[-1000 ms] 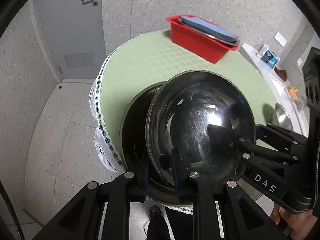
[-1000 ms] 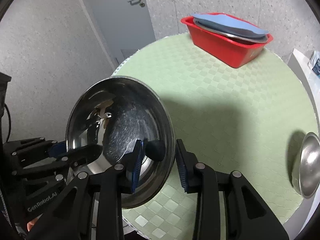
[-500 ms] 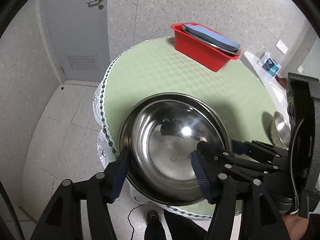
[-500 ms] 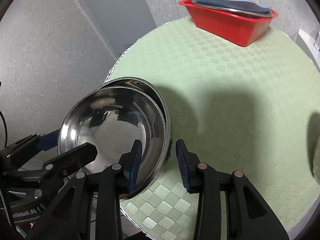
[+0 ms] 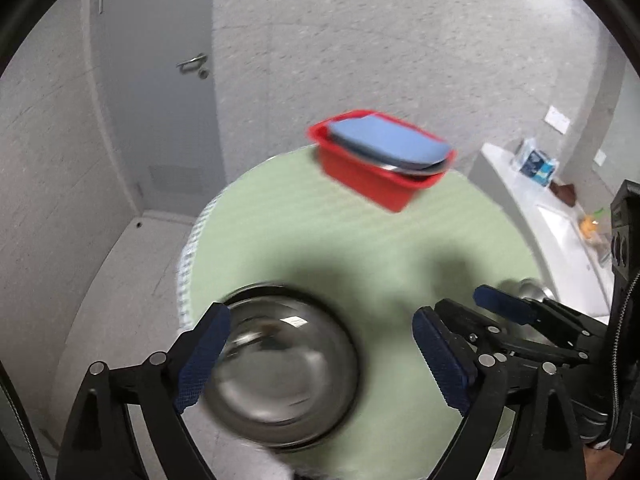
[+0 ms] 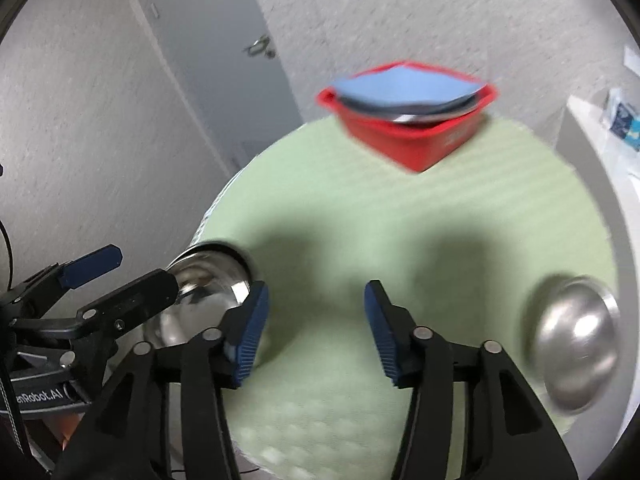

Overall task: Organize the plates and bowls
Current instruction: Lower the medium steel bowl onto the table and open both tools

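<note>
1. Currently we work over the round green table, the largest item in view; both views are motion-blurred, so fine contact detail cannot be confirmed.

2. The red tub sits at the far edge of the table and holds a steel plate under a blue plate. The load overhangs the rim. Risk: adding another dish carelessly could tip or slide that stack.

3. The large steel bowl rests at the near left edge of the table, apparently nested in a second one, though blur hides the rims. Risk: it lies close to the edge, so a nudge from either tool could push it off.

4. The small steel bowl lies at the near right edge of the table, well apart from the large one. Risk: its smooth, curved wall may slip out of a shallow pinch or skate off the cloth.

5. The left gripper is spread wide and holds nothing; the large bowl shows between its fingers. Risk: one finger could clip the rim.

6. The right gripper is likewise parted and empty, over bare cloth. Risk: we judge that reaching for the small bowl at this speed could cause an overshoot.
</note>
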Tool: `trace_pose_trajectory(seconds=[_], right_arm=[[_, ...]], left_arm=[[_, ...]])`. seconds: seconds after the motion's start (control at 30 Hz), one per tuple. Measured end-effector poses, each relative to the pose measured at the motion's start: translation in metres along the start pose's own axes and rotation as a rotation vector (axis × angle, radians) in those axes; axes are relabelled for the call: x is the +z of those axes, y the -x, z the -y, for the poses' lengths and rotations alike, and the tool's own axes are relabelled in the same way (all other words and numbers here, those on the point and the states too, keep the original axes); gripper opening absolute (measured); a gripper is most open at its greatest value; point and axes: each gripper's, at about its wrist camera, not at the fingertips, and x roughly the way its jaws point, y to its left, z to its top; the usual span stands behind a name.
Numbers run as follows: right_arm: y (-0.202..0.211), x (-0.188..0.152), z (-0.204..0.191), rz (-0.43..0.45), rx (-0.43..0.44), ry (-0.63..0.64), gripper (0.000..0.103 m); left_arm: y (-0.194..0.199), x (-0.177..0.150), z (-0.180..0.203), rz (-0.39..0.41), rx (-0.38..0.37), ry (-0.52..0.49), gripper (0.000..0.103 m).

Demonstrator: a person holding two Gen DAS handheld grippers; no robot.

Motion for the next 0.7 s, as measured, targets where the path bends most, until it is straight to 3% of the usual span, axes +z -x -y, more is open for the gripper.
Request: trace_pose_trajectory(seconds=[0.07,0.4,0.7], right_arm=[[0.017,0.003,0.026,0.022,-0.029,-0.008,0.061],[0.061,-0.003,0.154,0.021,-0.139,-0.051,0.064],[0.049,-0.017,0.220,-0.069,-0.124,-0.051,0.064]], left_arm=[[-0.004,0.001,0.026,0.006,-0.017,-0.014,0.091],[-0.060,-0.001,0.147,-0.075,-0.069,-0.042,0.093],[-0.129,-0.001,0.192,-0.193,-0.021,-0.025,0.093]])
